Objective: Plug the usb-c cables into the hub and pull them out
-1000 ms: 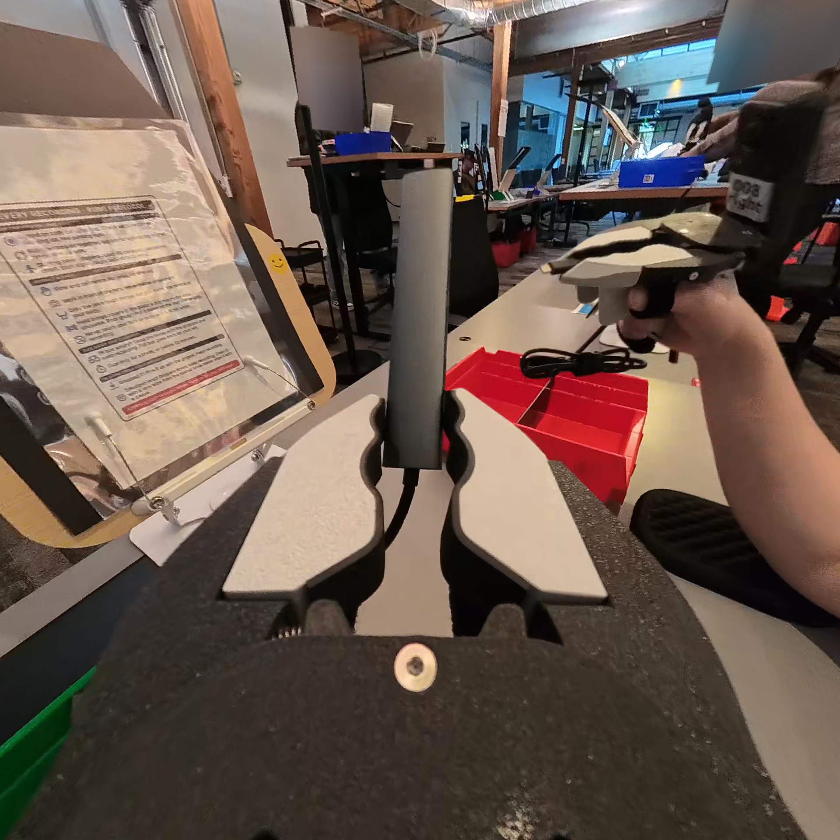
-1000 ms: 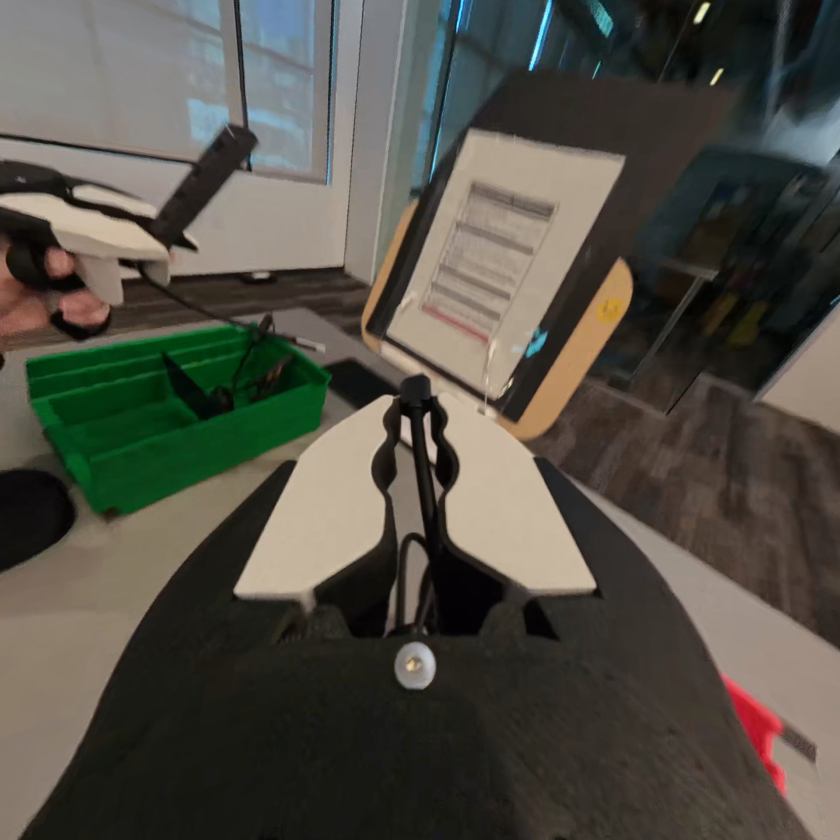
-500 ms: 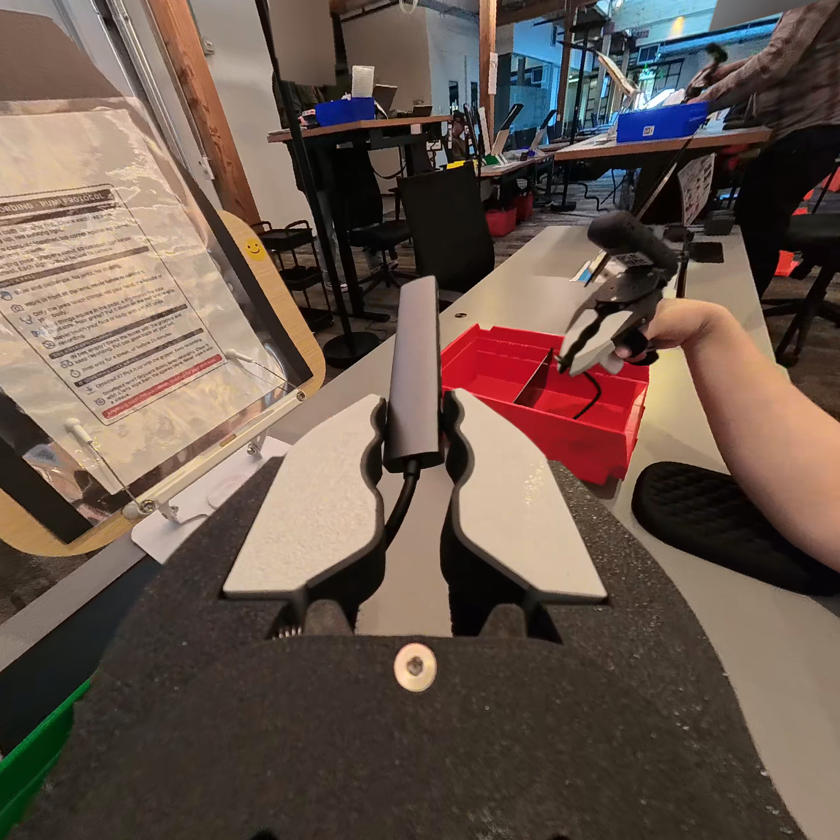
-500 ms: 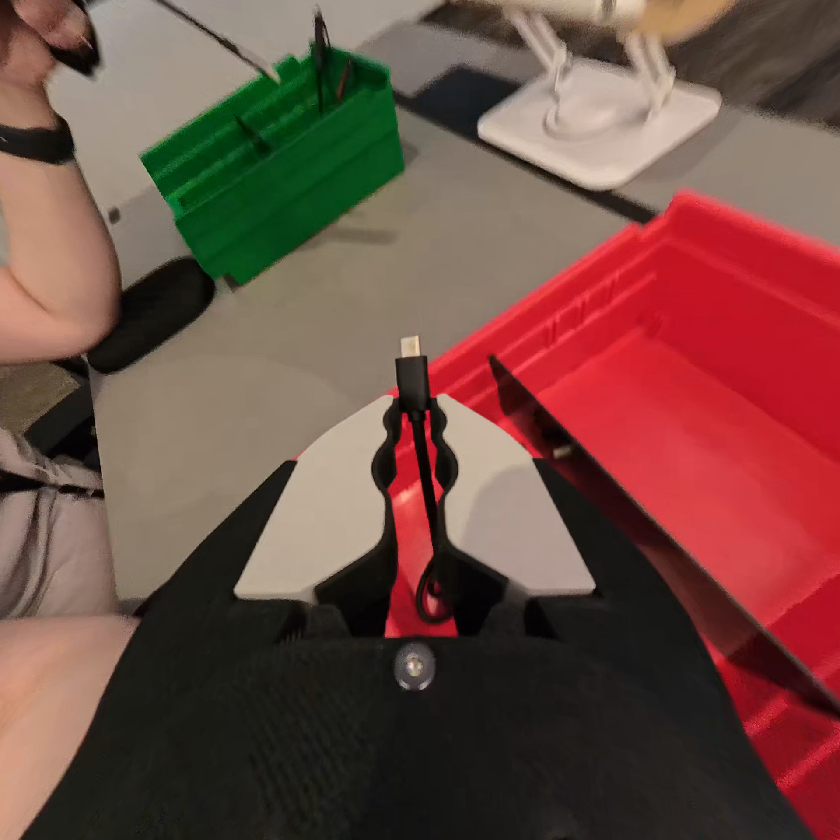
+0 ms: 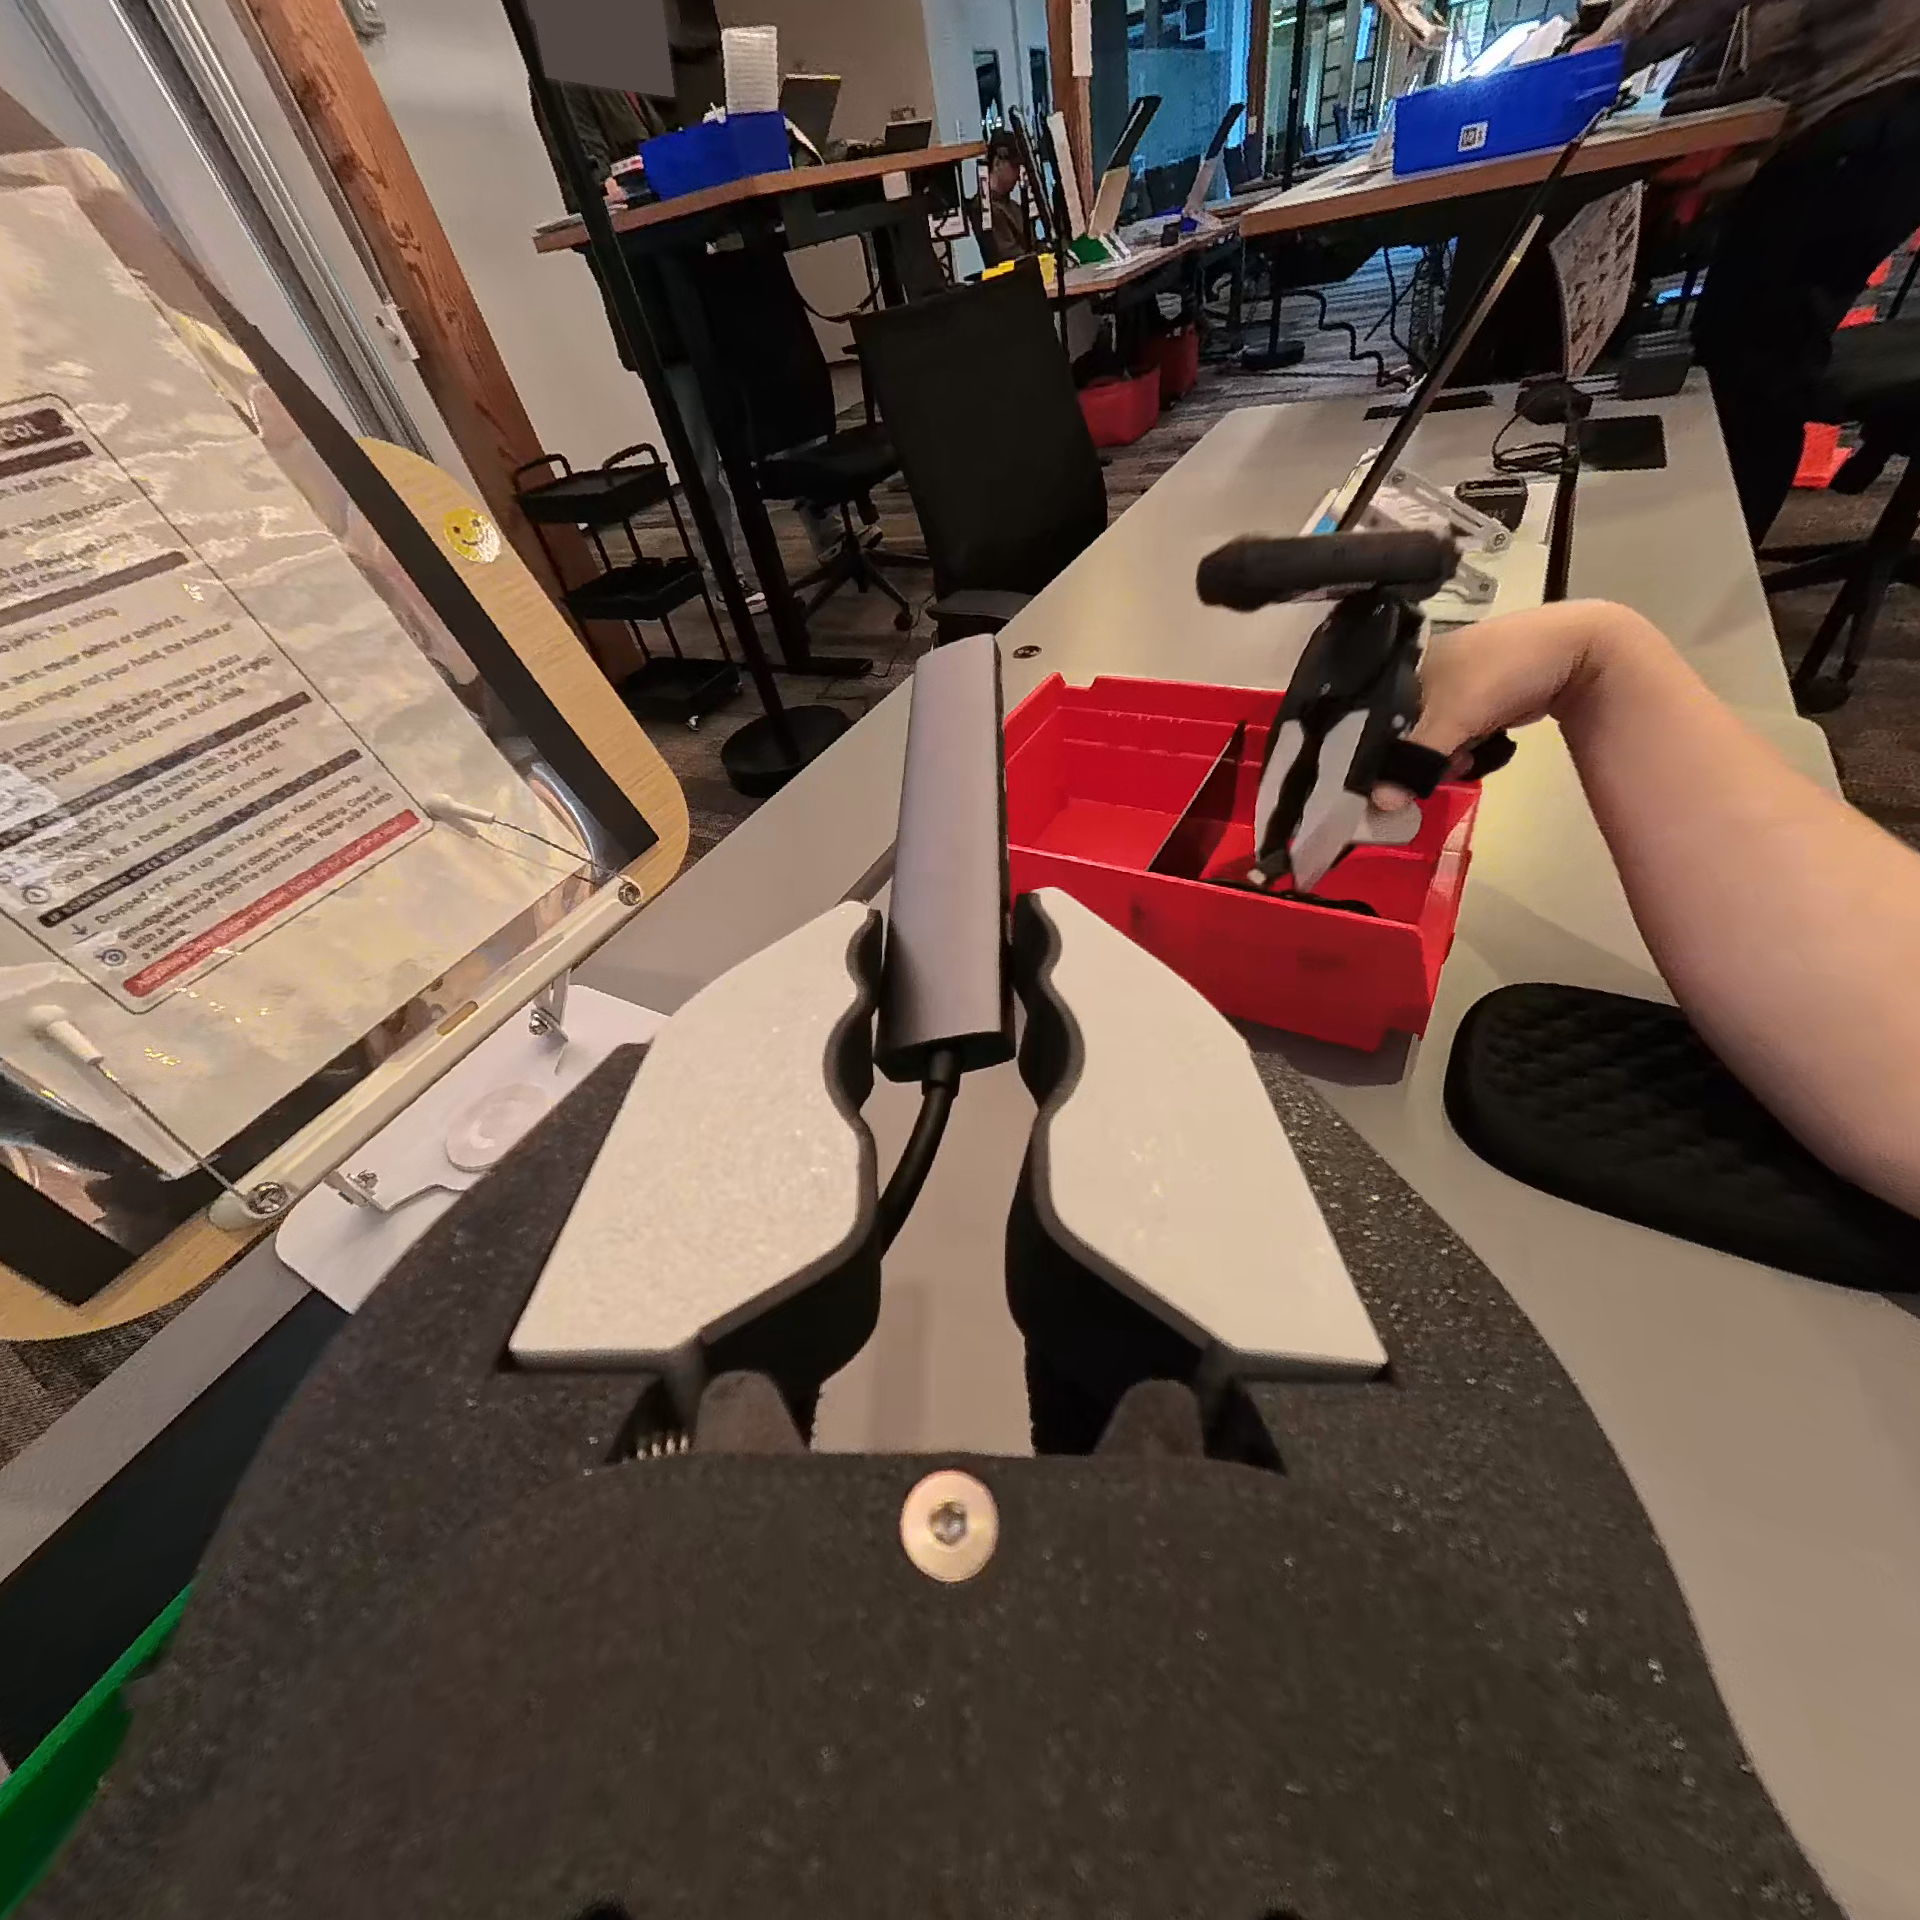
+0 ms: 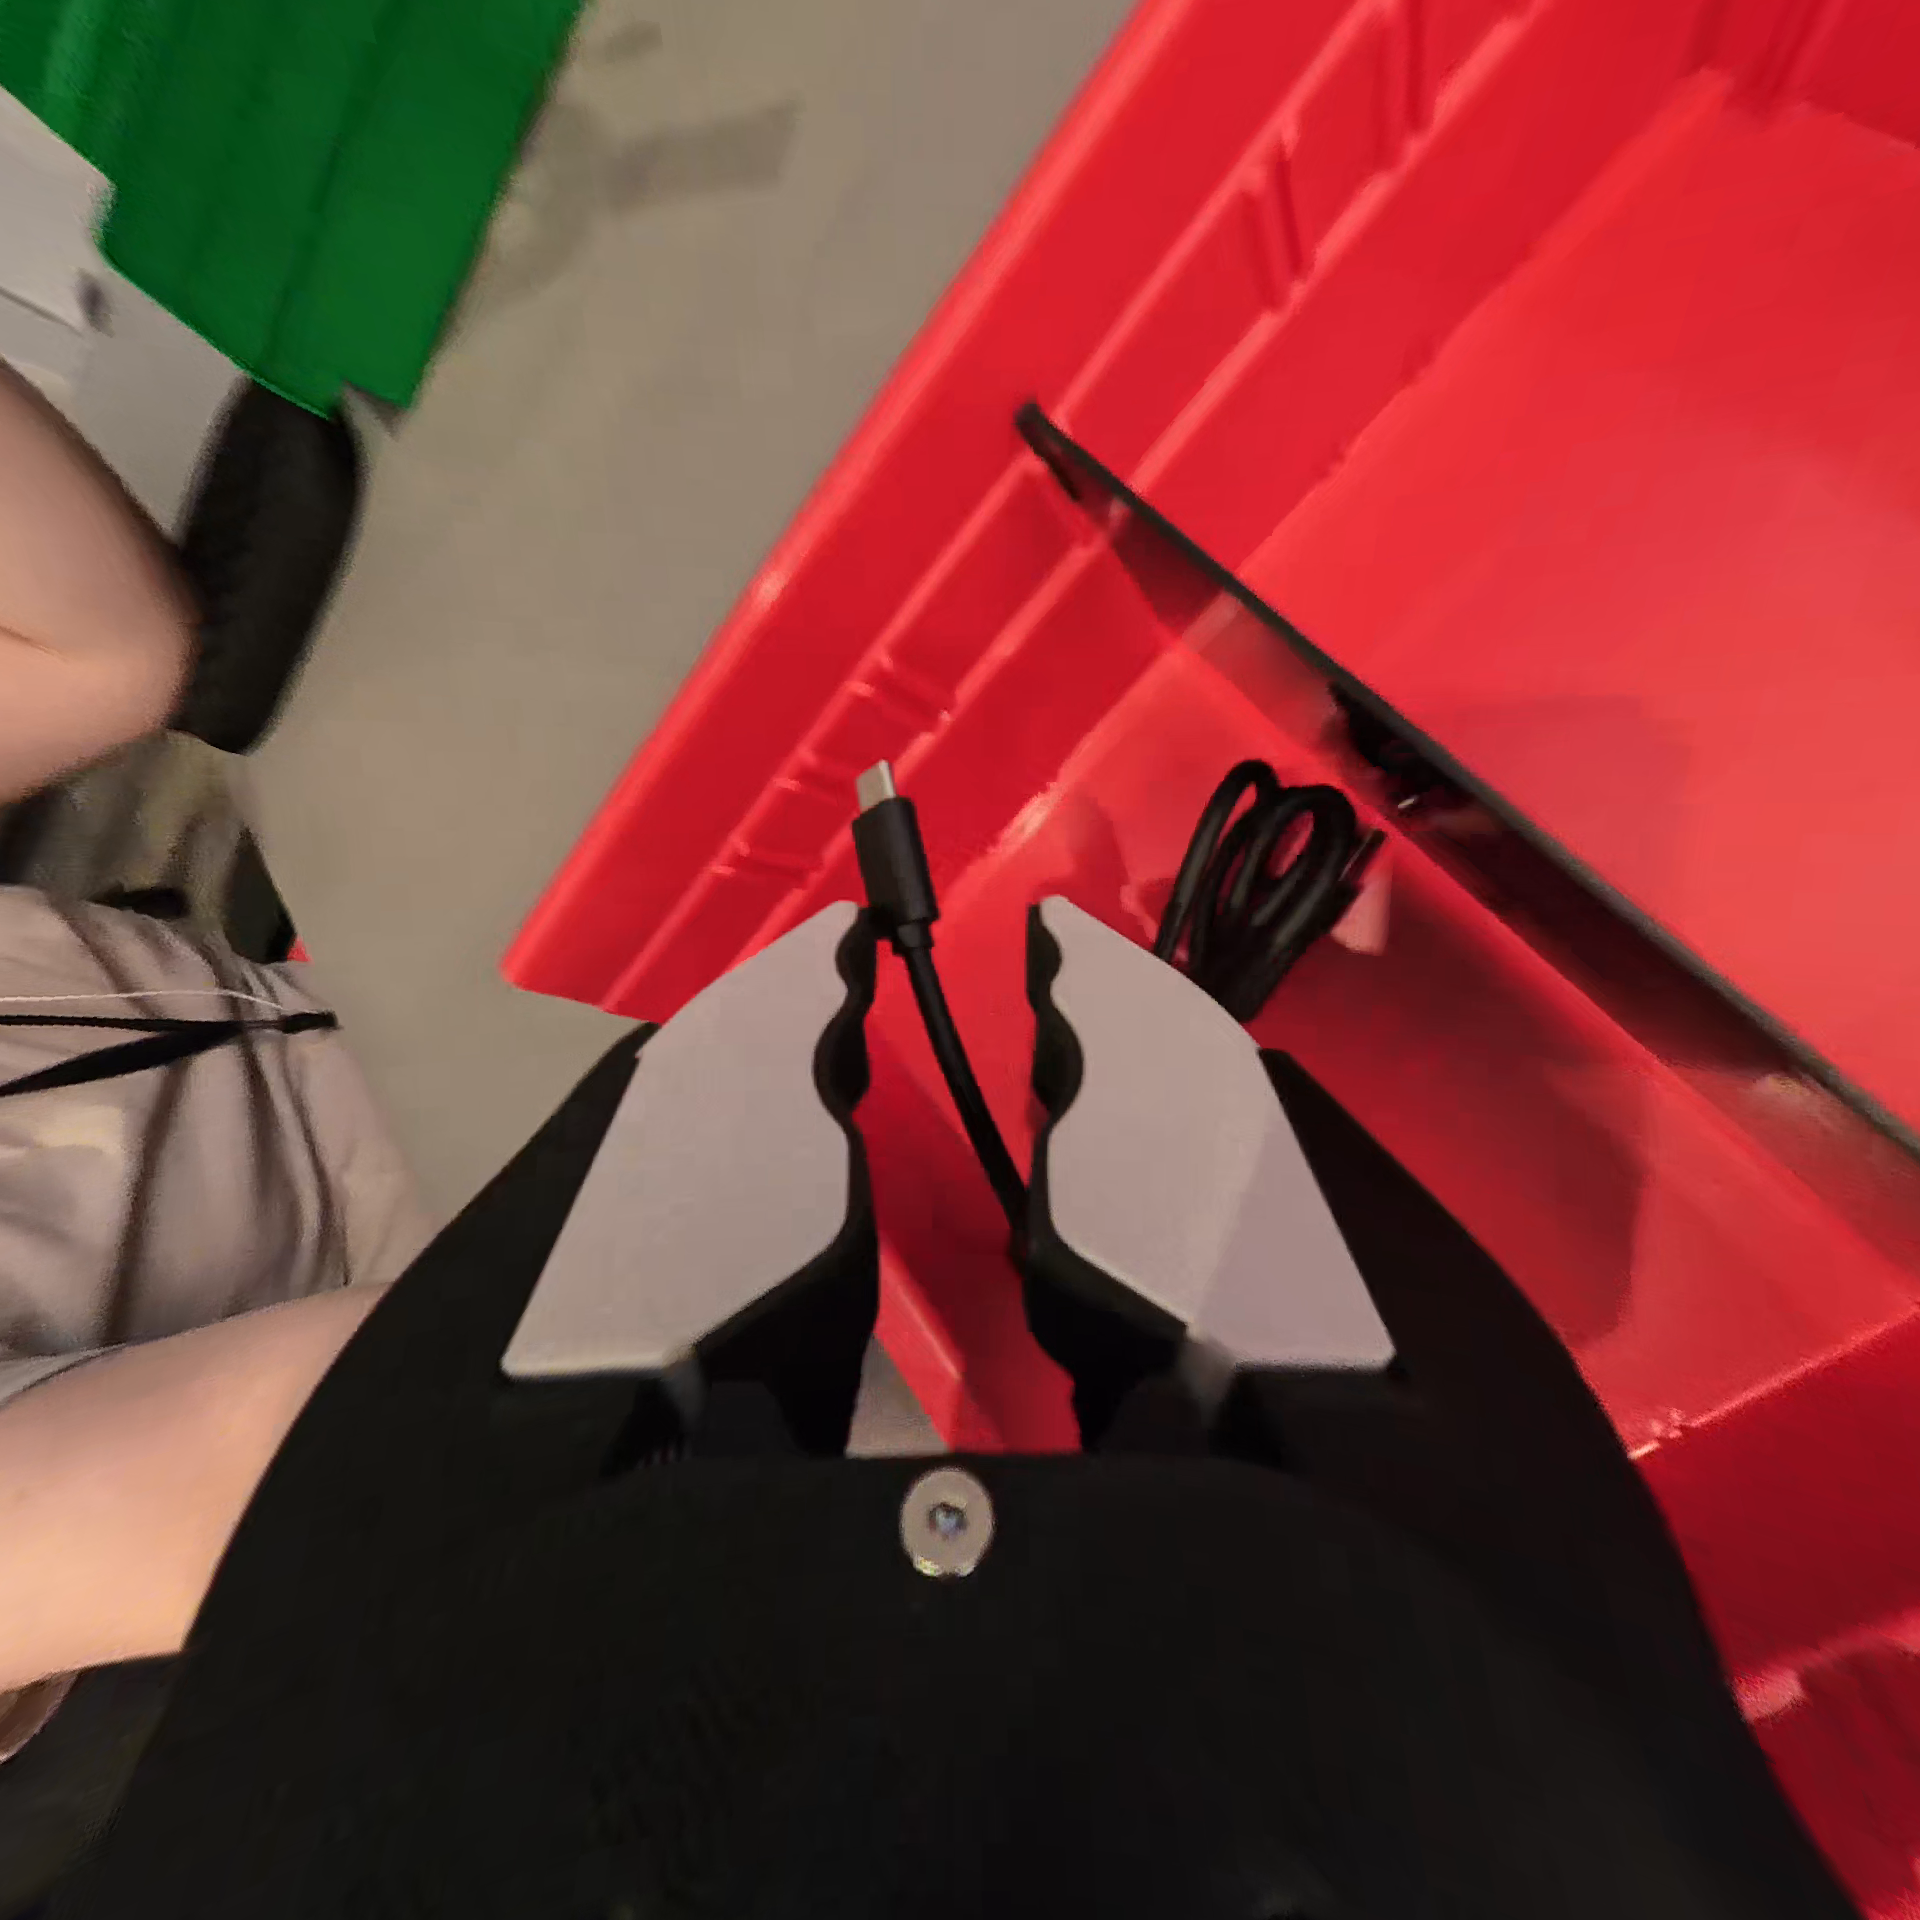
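Observation:
My left gripper (image 5: 943,914) is shut on a dark grey USB hub (image 5: 951,790), which sticks out forward with its own black lead hanging back between the fingers. No cable is plugged into it. My right gripper (image 6: 948,914) is open, low inside the front compartment of the red bin (image 6: 1558,468). The black USB-C cable's plug (image 6: 891,847) lies loose between the fingertips, leaning by the left one. Its coiled rest (image 6: 1257,883) lies on the bin floor by the black divider (image 6: 1455,790). The left wrist view shows the right gripper (image 5: 1294,868) pointing down into the bin (image 5: 1247,956).
A green bin (image 6: 291,187) stands left of the red one, its corner also in the left wrist view (image 5: 62,1745). A black wrist rest (image 5: 1662,1122) lies under the person's forearm. An instruction sheet on a stand (image 5: 260,727) is at the left. Desks and chairs stand behind. One gripper's finger ends stand about 35 cm off the other's.
My right gripper swung down into the red bin and opened, letting go of the cable. My left gripper kept hold of the hub and tipped it lower.

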{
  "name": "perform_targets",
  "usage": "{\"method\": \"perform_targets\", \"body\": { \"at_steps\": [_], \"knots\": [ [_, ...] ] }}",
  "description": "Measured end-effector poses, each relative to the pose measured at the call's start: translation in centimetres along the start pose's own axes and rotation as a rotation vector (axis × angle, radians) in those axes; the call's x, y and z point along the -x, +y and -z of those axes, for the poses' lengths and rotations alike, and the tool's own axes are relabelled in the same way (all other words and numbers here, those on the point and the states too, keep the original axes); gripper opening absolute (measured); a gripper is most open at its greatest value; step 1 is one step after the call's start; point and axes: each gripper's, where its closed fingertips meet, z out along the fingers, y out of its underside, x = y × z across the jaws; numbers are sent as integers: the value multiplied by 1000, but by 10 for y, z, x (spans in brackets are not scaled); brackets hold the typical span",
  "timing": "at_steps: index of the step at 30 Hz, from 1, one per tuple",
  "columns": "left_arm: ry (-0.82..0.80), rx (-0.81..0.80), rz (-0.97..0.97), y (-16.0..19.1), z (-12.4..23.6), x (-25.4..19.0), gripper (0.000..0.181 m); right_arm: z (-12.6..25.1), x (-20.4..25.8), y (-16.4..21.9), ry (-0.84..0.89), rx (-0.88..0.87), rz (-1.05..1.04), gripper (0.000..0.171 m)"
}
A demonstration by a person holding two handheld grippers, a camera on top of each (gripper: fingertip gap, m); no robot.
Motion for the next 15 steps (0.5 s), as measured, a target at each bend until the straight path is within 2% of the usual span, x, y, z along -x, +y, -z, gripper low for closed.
{"method": "perform_targets", "body": {
  "at_steps": [2, 4, 6, 9, 12, 15],
  "knots": [
    [4, -5, 1, -1, 0, -1, 23, 17, 3, -12, 51, -84, 31, 30],
    [7, -10, 3, -2, 1, -1, 23, 41, 1, -31, 203, -192, 102, 44],
    [8, -12, 1, -2, 1, -2, 23, 71, 4, -55, 379, -313, 187, 45],
    [11, -13, -4, -3, 2, -3, 23, 107, 34, -93, 574, -473, 376, 53],
    [29, -2, -10, -2, 0, -8, 23, 125, 92, -137, 761, -644, 726, 53],
    [56, 24, -18, 1, -3, -13, 23, 107, 165, -164, 926, -770, 1201, 52]
  ]
}}
